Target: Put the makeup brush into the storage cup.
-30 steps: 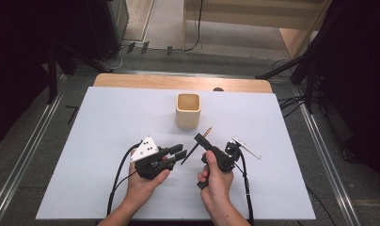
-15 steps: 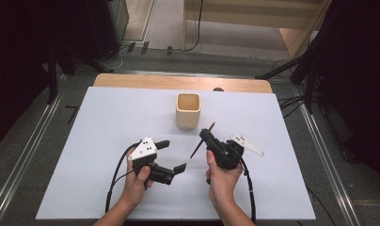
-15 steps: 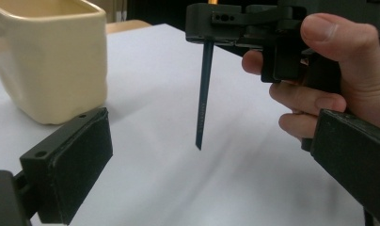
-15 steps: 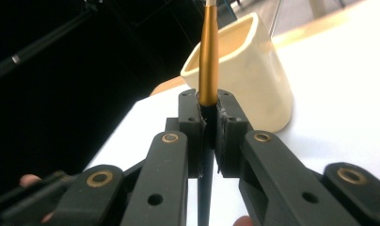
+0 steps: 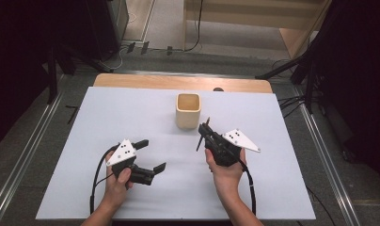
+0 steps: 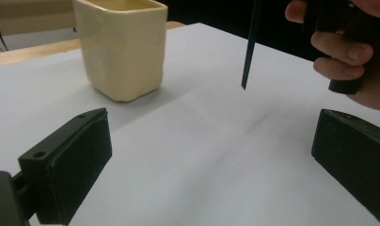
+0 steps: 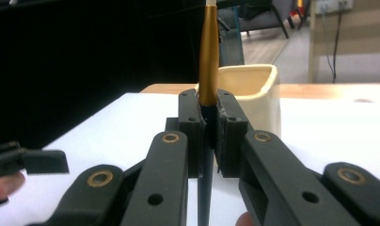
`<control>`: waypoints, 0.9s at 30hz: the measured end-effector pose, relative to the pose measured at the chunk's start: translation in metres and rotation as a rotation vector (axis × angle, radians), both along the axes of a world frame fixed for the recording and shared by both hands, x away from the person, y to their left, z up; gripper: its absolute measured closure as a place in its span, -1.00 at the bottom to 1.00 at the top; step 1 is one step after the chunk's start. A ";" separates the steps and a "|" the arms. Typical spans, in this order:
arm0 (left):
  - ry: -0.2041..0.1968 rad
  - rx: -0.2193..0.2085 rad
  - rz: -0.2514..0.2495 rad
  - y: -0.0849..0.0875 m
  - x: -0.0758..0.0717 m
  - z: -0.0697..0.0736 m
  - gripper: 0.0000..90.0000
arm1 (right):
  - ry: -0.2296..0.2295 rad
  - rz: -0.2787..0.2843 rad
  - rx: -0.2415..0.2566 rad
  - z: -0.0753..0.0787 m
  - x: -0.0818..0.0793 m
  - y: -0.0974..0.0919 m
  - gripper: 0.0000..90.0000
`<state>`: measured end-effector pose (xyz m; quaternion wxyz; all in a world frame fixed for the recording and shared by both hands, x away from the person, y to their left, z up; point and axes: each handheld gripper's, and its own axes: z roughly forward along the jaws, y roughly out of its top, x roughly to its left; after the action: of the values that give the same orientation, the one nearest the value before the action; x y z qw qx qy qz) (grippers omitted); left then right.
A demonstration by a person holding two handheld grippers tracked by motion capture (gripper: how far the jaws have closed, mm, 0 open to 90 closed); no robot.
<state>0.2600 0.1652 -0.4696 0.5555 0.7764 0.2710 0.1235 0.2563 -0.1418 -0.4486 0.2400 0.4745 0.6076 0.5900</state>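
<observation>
My right gripper (image 5: 206, 130) is shut on a thin brush (image 5: 199, 142) with a dark handle and a gold ferrule (image 7: 208, 56). The brush stands steeply, its dark end hanging just above the white sheet (image 6: 249, 42). A cream square cup (image 5: 188, 110) stands right behind it, upright and open-topped (image 7: 254, 89). My left gripper (image 5: 154, 153) lies to the left, nearer the person. Its jaws have opened wide within the last second and nothing is between them (image 6: 211, 155). The cup (image 6: 122, 47) shows ahead of it to the left.
A white sheet (image 5: 131, 113) covers the table, with a strip of wood (image 5: 178, 82) bare at the back. Black cables trail from both grippers toward the person. Metal rails (image 5: 19, 165) run along the floor on both sides.
The left gripper let go of the brush, opened wide and drew away to the left and toward the person. The right gripper kept the brush and tipped it more upright.
</observation>
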 end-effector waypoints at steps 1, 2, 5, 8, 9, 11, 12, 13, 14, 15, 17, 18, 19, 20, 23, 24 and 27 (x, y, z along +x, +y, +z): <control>-0.006 0.003 0.004 0.003 0.000 -0.001 -1.00 | -0.008 0.001 -0.012 0.000 0.001 0.000 0.87; -0.010 0.006 0.015 0.007 -0.001 -0.001 -1.00 | -0.022 0.008 -0.033 0.001 0.002 0.002 0.87; -0.020 0.022 0.024 0.016 -0.003 -0.002 -1.00 | -0.034 0.007 -0.052 0.002 0.004 0.003 0.87; -0.025 0.020 0.032 0.025 -0.004 -0.002 -1.00 | -0.044 -0.005 -0.067 0.004 0.008 0.004 0.87; -0.024 0.019 0.037 0.028 -0.004 -0.002 -1.00 | -0.048 -0.006 -0.069 0.005 0.009 0.004 0.87; -0.025 0.015 0.045 0.033 -0.004 -0.003 -1.00 | -0.060 -0.009 -0.081 0.007 0.013 0.004 0.87; -0.025 0.015 0.049 0.036 -0.004 -0.003 -1.00 | -0.064 -0.009 -0.084 0.008 0.014 0.004 0.87; -0.027 0.017 0.053 0.038 -0.005 -0.003 -1.00 | -0.064 -0.011 -0.083 0.009 0.016 0.003 0.87; -0.027 0.015 0.056 0.041 -0.005 -0.003 -1.00 | -0.066 -0.012 -0.090 0.011 0.019 0.003 0.87; -0.028 0.017 0.059 0.043 -0.005 -0.004 -1.00 | -0.066 -0.015 -0.093 0.012 0.021 0.003 0.87; -0.029 0.017 0.066 0.047 -0.006 -0.004 -1.00 | -0.071 -0.020 -0.099 0.014 0.026 0.003 0.87; -0.030 0.018 0.066 0.049 -0.006 -0.004 -1.00 | -0.070 -0.023 -0.101 0.015 0.028 0.003 0.87; -0.033 0.019 0.071 0.052 -0.007 -0.004 -1.00 | -0.080 -0.028 -0.107 0.016 0.030 0.003 0.87; -0.038 0.022 0.075 0.054 -0.008 -0.004 -1.00 | -0.081 -0.029 -0.112 0.017 0.032 0.003 0.87; -0.050 0.027 0.089 0.060 -0.011 -0.005 -1.00 | -0.082 -0.043 -0.111 0.018 0.038 0.002 0.87; -0.053 0.019 0.096 0.063 -0.011 -0.005 -1.00 | -0.080 -0.045 -0.108 0.019 0.041 0.001 0.87; -0.050 -0.001 0.109 0.069 -0.012 -0.006 -1.00 | -0.082 -0.045 -0.098 0.021 0.047 0.001 0.87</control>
<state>0.2485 0.2345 -0.4758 0.5549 0.7568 0.2990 0.1728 0.3028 -0.1411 -0.4274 0.3009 0.4512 0.6147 0.5728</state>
